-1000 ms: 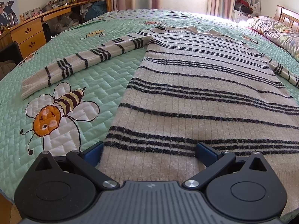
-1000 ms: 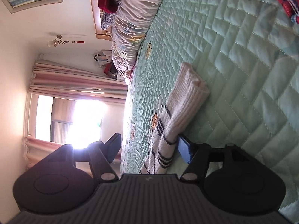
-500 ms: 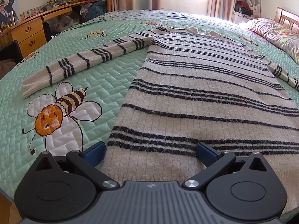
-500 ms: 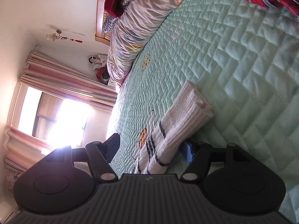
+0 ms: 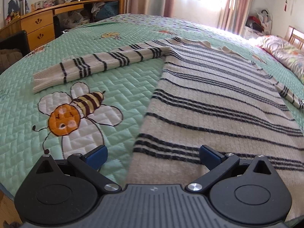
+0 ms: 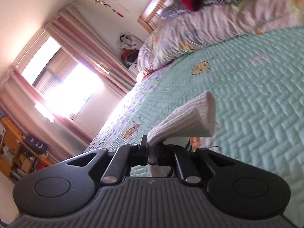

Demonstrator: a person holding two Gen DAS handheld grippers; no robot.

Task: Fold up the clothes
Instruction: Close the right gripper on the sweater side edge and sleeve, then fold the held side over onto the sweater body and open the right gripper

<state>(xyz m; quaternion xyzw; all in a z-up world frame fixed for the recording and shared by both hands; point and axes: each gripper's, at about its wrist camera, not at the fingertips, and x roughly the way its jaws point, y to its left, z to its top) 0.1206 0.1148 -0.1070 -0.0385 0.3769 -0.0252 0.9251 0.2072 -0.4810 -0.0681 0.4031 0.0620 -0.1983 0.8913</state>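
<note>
The right tongs [image 6: 151, 148], just closed on the sweater's [image 5: 218, 98] right sleeve cuff [image 6: 190, 119], hold it above the bed [image 6: 256, 95]; the left tongs [image 5: 153, 155] gape empty over the hem.

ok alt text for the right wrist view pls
The right gripper is shut on the white ribbed cuff of a sweater sleeve, lifted above a green quilted bedspread. Pink curtains frame a bright window behind.
</note>
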